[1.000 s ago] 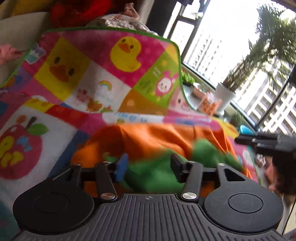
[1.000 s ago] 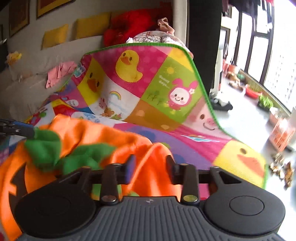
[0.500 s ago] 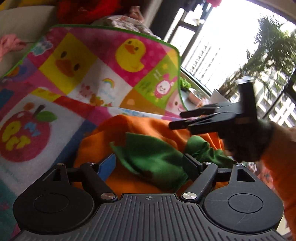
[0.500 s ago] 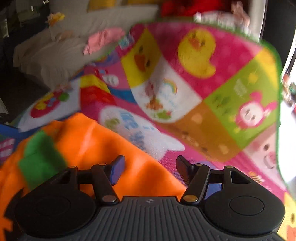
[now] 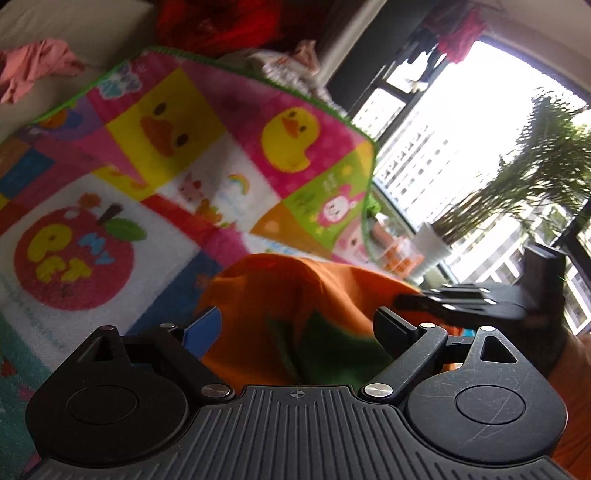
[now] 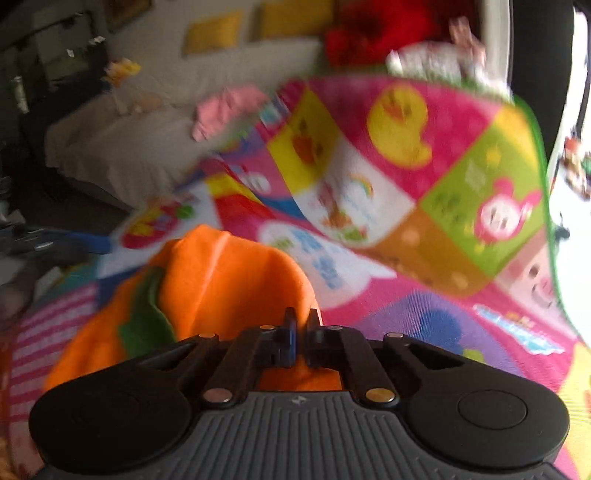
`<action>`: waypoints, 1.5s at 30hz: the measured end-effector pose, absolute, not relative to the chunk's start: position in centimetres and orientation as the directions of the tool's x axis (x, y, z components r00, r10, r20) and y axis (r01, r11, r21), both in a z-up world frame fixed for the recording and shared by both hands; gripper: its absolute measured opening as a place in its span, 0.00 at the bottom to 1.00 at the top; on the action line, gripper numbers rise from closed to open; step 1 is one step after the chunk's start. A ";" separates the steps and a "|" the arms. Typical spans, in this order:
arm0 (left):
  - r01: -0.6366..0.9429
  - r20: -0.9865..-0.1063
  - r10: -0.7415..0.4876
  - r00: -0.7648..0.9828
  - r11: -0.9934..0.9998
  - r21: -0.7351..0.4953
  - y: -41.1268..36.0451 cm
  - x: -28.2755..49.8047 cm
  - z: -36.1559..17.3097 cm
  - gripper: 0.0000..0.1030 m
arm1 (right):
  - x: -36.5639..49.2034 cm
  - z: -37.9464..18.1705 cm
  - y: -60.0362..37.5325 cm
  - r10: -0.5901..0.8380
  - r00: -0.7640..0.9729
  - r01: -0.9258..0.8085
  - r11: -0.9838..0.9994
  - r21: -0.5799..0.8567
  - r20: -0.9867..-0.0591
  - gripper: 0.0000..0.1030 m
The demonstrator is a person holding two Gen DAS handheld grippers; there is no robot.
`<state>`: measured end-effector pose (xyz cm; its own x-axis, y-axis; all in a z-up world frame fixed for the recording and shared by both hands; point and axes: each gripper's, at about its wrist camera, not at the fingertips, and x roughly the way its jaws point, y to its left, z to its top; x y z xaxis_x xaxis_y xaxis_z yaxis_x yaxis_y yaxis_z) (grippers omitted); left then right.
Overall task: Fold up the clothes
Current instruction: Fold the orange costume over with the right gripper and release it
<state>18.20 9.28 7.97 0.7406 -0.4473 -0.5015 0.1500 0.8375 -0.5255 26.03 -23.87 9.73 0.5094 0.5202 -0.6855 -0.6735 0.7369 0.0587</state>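
Observation:
An orange garment with green patches (image 5: 295, 295) lies bunched on a bright patchwork play mat (image 5: 177, 155). My left gripper (image 5: 299, 325) is open, its fingers on either side of the garment's near part. My right gripper (image 6: 302, 328) is shut on the orange garment (image 6: 229, 280), pinching its near edge, and the cloth rises in a fold ahead of it. The right gripper also shows at the right of the left wrist view (image 5: 461, 301), over the garment. The left gripper (image 6: 48, 240) shows at the far left of the right wrist view.
The play mat (image 6: 424, 206) drapes up over a pale sofa (image 6: 147, 122) with a pink garment (image 6: 225, 107) on it. Red cloth (image 5: 221, 22) sits at the back. A large window and potted plant (image 5: 517, 177) are at the right.
My right gripper has closed on the orange garment's edge and lifted it into a fold. My left gripper has opened wider. The green patch is now largely tucked under orange cloth.

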 end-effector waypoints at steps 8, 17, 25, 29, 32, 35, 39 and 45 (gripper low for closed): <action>0.245 -0.440 -0.487 0.754 0.830 -0.500 6.7 14.4 11.2 0.91 | 14.4 10.8 -23.3 0.522 0.525 -0.757 0.648 -0.088 -0.673 0.04; 0.321 -0.482 -0.540 0.690 0.825 -0.465 3.0 10.7 10.4 0.91 | 6.9 5.2 -21.8 0.460 0.531 -0.774 0.604 -0.188 -0.712 0.06; 0.232 -0.643 -0.455 0.616 0.885 -0.404 2.2 10.5 2.2 0.91 | 4.7 7.4 -25.0 0.502 0.610 -0.707 0.695 -0.135 -0.613 0.47; 0.210 -0.673 -0.441 0.594 0.892 -0.400 2.0 10.5 0.4 0.91 | 5.5 8.6 -26.6 0.497 0.694 -0.601 0.798 -0.040 -0.521 0.67; 0.221 -0.662 -0.434 0.610 0.896 -0.384 2.0 9.9 1.4 0.91 | 6.9 5.5 -26.4 0.440 0.687 -0.554 0.832 -0.026 -0.578 0.71; 0.254 -0.614 -0.449 0.650 0.889 -0.381 2.6 8.6 4.1 0.91 | 7.9 1.0 -26.8 0.360 0.659 -0.498 0.867 -0.025 -0.660 0.73; 0.332 -0.492 -0.496 0.716 0.861 -0.384 3.4 7.1 8.4 0.91 | 7.0 -0.3 -27.3 0.367 0.696 -0.476 0.879 -0.013 -0.617 0.76; 0.383 -0.450 -0.593 0.668 0.792 -0.475 0.8 9.8 6.9 0.94 | 6.5 -0.3 -27.3 0.364 0.709 -0.455 0.890 0.003 -0.604 0.81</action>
